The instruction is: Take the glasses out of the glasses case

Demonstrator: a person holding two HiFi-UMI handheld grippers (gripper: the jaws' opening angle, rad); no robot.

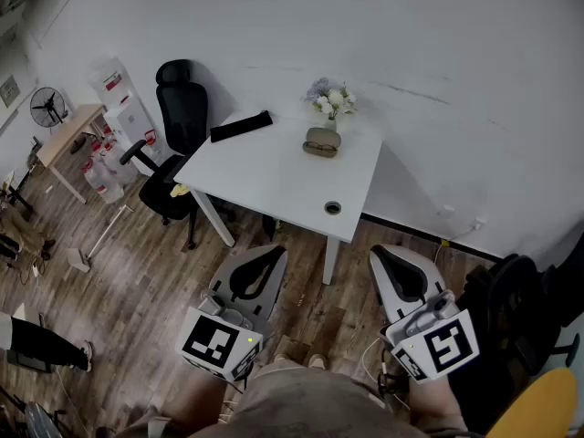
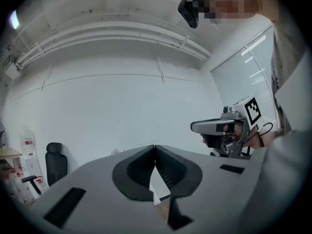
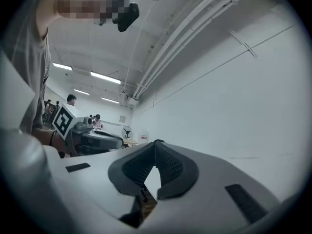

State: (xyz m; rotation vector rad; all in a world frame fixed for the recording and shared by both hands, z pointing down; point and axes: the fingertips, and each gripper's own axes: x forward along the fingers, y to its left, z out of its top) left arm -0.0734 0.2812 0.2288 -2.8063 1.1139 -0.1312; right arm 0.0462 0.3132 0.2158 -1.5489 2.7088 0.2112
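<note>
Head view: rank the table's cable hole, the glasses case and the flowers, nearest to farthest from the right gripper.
From the right gripper:
1. Cable hole, at the near edge of the table.
2. Glasses case, on the far side of the tabletop.
3. Flowers, just behind the case at the back edge.

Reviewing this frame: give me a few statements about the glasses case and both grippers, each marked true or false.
1. The glasses case lies on the white table, next to the flowers. True.
2. The left gripper holds the glasses case. False: its jaws are together on nothing, and it hangs short of the table.
3. The right gripper is shut and empty. True.
4. The black office chair stands at the table's right side in the head view. False: it stands at the table's left side.
</note>
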